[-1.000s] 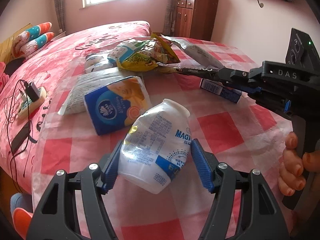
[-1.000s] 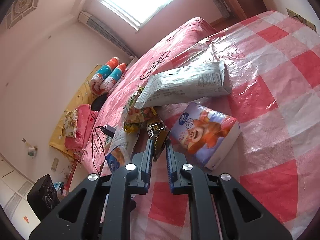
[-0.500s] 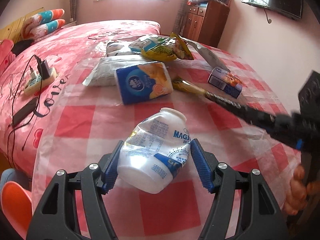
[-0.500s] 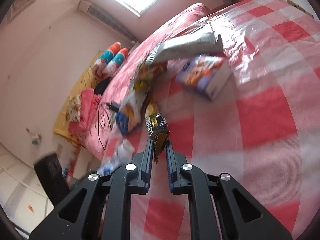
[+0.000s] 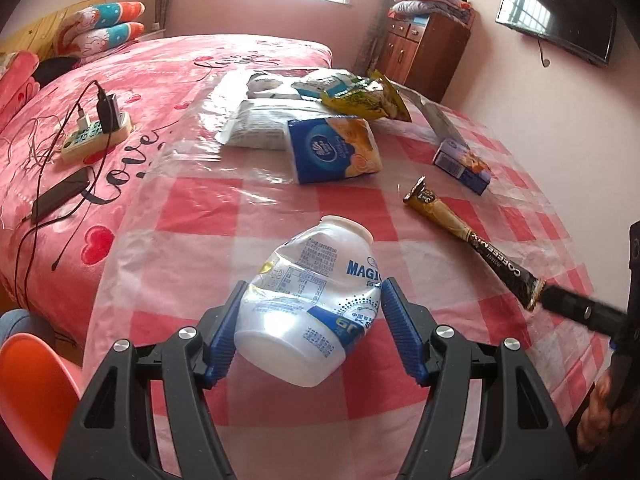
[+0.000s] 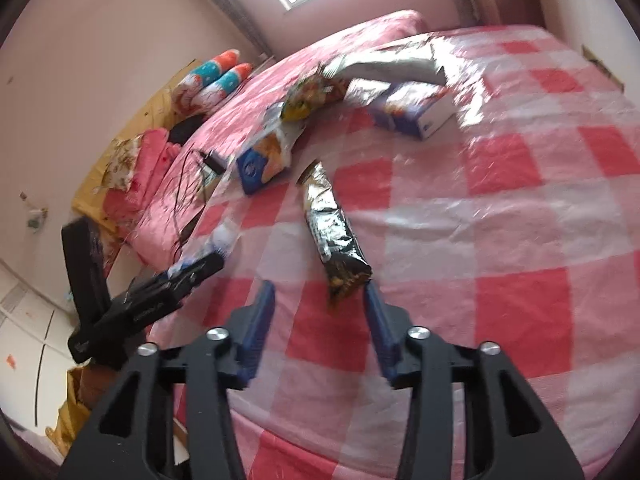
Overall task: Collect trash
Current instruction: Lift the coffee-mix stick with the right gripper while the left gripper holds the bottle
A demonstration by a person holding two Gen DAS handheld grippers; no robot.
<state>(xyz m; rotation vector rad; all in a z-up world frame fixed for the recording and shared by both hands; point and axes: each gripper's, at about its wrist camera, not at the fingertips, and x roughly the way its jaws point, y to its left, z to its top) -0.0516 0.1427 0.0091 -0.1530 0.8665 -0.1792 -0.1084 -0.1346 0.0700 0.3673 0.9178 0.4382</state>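
Note:
My left gripper [image 5: 310, 314] is shut on a crushed white plastic bottle [image 5: 312, 300] with a blue label, held above the checked cloth. My right gripper [image 6: 318, 320] is open; a long black and gold coffee sachet [image 6: 332, 232] lies on the cloth, its near end between the fingertips. The sachet also shows in the left wrist view [image 5: 468, 240], with the right gripper's tip at its near end. Further back lie a blue tissue pack [image 5: 334, 148], a small blue box [image 5: 462, 164], a yellow snack bag [image 5: 366, 100] and a white bag [image 5: 256, 124].
The red and white checked cloth [image 5: 200, 208] covers the near part of a pink bed. A power strip with chargers [image 5: 96, 132] and a phone [image 5: 60, 196] with cables lie at the left. An orange object [image 5: 32, 392] is at lower left. A wooden cabinet [image 5: 424, 52] stands behind.
My right gripper has opened and let go of the coffee sachet, which now lies on the cloth. The left gripper has drawn back toward the near edge, still holding the bottle.

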